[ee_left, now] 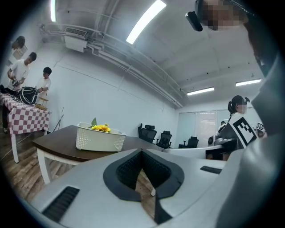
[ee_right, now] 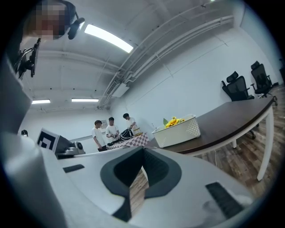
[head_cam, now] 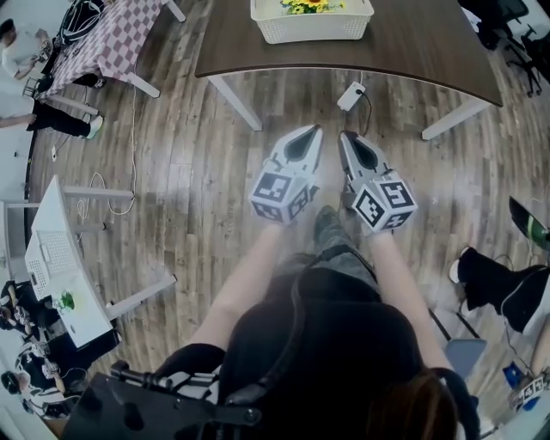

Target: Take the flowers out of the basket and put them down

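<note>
Left gripper [head_cam: 314, 131]: jaws clenched, nothing between them.
Right gripper [head_cam: 345, 137]: just beside the left one, jaws clenched too, empty.
Floor [head_cam: 189, 146]: wood planks under both jaws.
Table [head_cam: 412, 51]: dark top, ahead of the jaw tips.
Basket [head_cam: 268, 31]: white, on the table, well ahead of both jaws.
Flowers [head_cam: 311, 5]: yellow, inside the basket, well apart from either jaws.

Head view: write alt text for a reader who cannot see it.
Seen from above, a person holds the left tool and right tool side by side, both shut and empty, over a wood floor, pointing toward a dark table. On it stands a white basket with yellow flowers inside.
</note>
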Tool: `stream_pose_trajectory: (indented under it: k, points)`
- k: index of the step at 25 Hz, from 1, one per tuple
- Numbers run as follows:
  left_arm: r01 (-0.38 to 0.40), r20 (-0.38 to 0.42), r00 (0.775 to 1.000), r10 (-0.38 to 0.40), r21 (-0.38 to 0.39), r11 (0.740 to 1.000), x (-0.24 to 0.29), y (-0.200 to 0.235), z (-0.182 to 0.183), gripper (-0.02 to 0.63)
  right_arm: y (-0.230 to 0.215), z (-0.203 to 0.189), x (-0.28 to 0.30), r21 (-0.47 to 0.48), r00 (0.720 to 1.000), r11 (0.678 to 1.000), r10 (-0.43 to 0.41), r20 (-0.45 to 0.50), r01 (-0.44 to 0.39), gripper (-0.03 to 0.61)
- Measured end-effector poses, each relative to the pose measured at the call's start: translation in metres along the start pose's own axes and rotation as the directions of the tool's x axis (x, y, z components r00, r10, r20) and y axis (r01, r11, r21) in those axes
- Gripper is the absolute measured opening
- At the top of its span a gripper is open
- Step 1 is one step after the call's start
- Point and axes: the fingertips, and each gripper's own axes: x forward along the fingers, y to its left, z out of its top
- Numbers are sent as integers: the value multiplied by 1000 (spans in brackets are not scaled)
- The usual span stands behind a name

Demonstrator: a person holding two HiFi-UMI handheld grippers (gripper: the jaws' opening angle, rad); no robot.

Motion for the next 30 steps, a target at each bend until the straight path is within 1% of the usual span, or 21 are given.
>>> stream_pose_trajectory:
  k: [3, 6, 14, 24, 30]
  points:
    - [-5, -1, 1000, 5, -14, 1000, 19, 13, 4, 9, -14, 13, 15, 5, 1000, 1000, 1, 15, -2, 2]
    - [-2, -11, 1000, 2, 9, 1000, 38, 20, 8, 9, -27, 23, 33, 1, 1000, 1000, 9, 11, -9, 3]
    - [-31, 16, 999, 31, 3, 1000, 94, 50, 28, 9, -53, 48, 86, -55, 998, 996, 66, -19, -67, 3]
    - [-65, 18, 998, 65, 0, 998, 144, 80, 34, 9, -88, 61, 127, -50, 994, 993, 102, -28, -103, 3]
    - [-76, 43, 996, 76, 6, 997, 166, 85, 43, 9, -103, 70, 144, -52, 993, 992, 118, -18, -119, 3]
